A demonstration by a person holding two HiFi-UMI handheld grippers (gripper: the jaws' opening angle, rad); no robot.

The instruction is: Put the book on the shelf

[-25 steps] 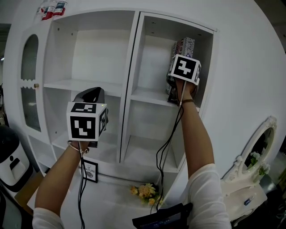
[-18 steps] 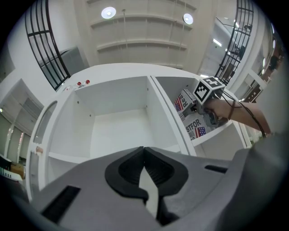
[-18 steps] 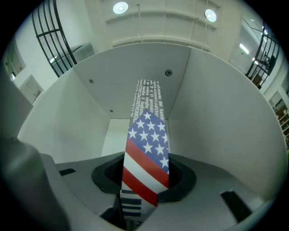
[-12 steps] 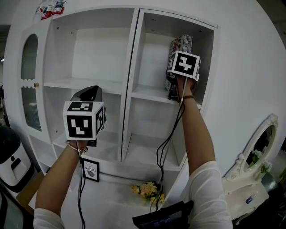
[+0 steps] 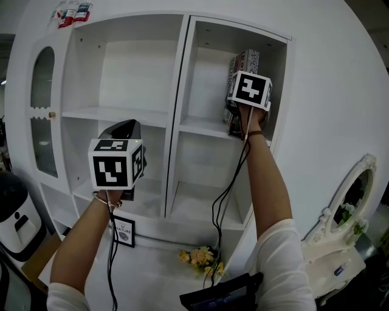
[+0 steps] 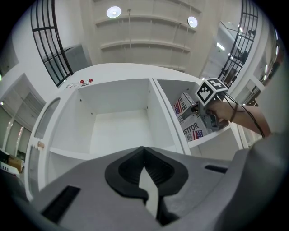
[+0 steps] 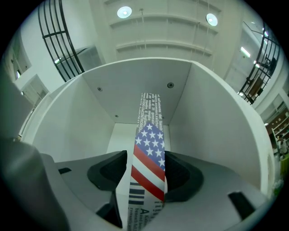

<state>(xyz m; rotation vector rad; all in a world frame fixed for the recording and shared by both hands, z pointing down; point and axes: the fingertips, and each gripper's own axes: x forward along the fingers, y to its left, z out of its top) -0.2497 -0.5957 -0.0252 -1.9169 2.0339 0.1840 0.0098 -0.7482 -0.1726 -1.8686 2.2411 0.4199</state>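
The book [image 5: 245, 61], with a stars-and-stripes spine and printed covers, stands upright on the upper right shelf [image 5: 200, 127] of the white cabinet. It also shows in the left gripper view [image 6: 192, 122]. My right gripper [image 5: 234, 116] reaches into that compartment with the book's spine [image 7: 149, 153] between its jaws. The jaws are opening, and a gap shows between the left jaw and the book. My left gripper [image 5: 124, 130] hovers in front of the middle left shelf, its jaws [image 6: 144, 153] shut on nothing.
The cabinet's other compartments hold nothing. A small framed sign [image 5: 121, 231] and yellow flowers [image 5: 197, 260] sit on the lower ledge. An ornate white mirror [image 5: 349, 200] stands at right, small bottles [image 5: 70, 12] are on the cabinet top, and a round dark appliance [image 5: 12, 206] is at far left.
The right gripper and the book have shifted a little left in the compartment, and the book stands straighter. The left gripper has hardly moved.
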